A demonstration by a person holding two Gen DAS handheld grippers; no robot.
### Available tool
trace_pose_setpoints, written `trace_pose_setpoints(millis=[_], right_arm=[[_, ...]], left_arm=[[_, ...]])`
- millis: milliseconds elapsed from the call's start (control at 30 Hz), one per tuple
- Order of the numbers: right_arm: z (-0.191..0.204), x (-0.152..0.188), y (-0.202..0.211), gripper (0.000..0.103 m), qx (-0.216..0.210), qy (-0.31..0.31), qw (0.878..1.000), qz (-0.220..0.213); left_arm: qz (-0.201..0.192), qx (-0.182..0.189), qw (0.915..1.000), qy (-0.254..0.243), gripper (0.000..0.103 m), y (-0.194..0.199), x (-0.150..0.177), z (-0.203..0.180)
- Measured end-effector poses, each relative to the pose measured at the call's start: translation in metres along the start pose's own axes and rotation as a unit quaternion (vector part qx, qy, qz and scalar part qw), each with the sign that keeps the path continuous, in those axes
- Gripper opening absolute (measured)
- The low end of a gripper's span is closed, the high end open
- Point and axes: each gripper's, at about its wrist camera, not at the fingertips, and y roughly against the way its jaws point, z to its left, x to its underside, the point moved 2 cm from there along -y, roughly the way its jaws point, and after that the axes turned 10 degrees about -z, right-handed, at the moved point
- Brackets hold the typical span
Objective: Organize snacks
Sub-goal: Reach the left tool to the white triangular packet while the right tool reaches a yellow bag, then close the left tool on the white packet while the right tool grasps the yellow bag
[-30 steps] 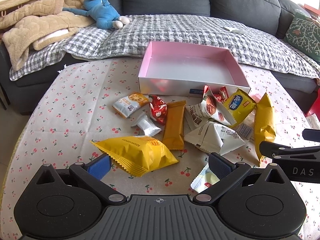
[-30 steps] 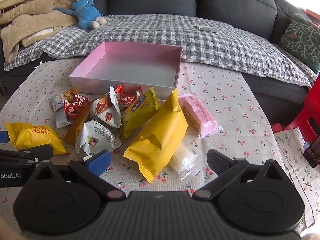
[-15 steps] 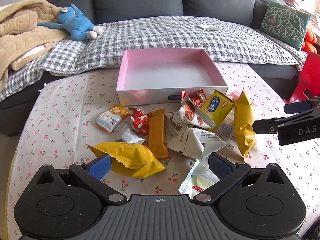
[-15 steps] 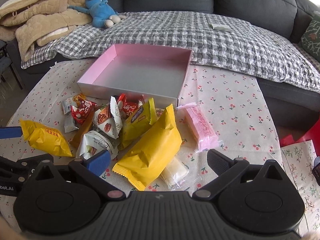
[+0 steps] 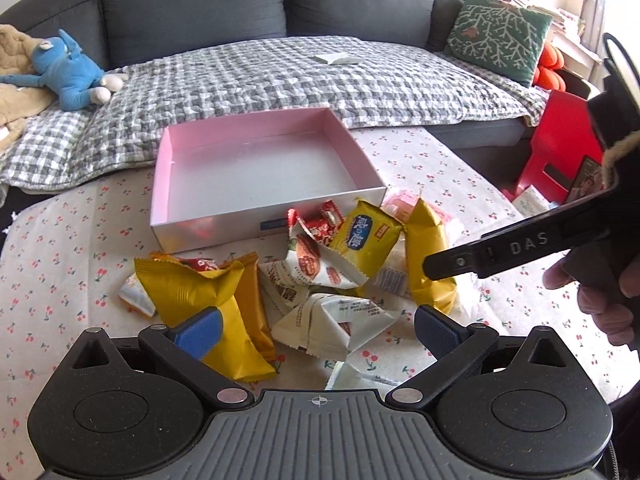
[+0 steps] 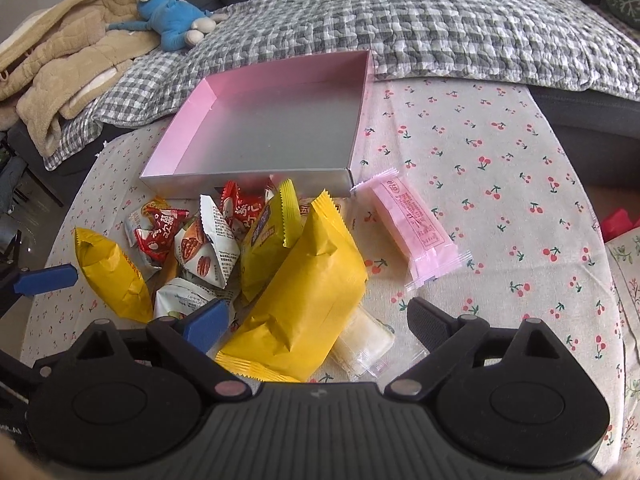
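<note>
A: What is the biggest thing here?

B: The grey sofa (image 5: 280, 4), far behind the pink box (image 5: 256, 172). A checked blanket (image 5: 280, 76) lies on it. A blue soft toy (image 5: 72, 76) lies on the blanket, behind the box and to its left.

A: And the box?

B: It sits on the table (image 6: 500, 168), which has a cloth with little cherries. Only its bare floor shows inside.

A: Where are the snacks?

B: All in a heap right in front of the box. The big yellow bag (image 6: 304, 304) is the biggest one, lying in front of the box's right half. A second yellow bag (image 6: 108, 272) lies in front of the box and off to its left. A long pink pack (image 6: 412, 228) lies by the box's front right corner; one end comes right up to it. A white nut pack (image 6: 208, 248) and a small red pack (image 6: 160, 232) lie close to the box's front wall.

A: What about the grippers?

B: The right gripper (image 6: 316, 320) hangs over the big yellow bag. Its jaws are closing, the bag is between them, and the pads are not pressing it. The left gripper (image 5: 316, 328) has its jaws wide apart. A folded white pack (image 5: 332, 320) lies below the gap, untouched.

A: Any smaller things?

B: A flat white packet (image 5: 336, 58) lies on the blanket, behind the box.
</note>
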Motion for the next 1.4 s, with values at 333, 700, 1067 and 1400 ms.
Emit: trace_pose_setpoints(millis=[333,700,1067,1400], right_arm=[[0.000,0.003,-0.013,0.066,-0.017,-0.042,0.999,0.026],[0.000,0.004,-0.020,0.063,-0.014,-0.047,0.998,0.029],[0.000,0.005,-0.019,0.052,-0.019,-0.057,0.998,0.023],[0.001,0.006,-0.012,0.042,-0.017,-0.062,0.998,0.005]], left_arm=[[0.006,0.053,0.9974,-0.049,0.097,-0.016,0.000,-0.015],[0.050,0.054,0.9948,-0.069,0.086,-0.058,0.018,-0.015],[0.035,0.040,0.9980,-0.035,0.060,-0.062,0.021,-0.001],[0.004,0.031,0.9992,-0.025,0.025,-0.046,0.016,0.002]])
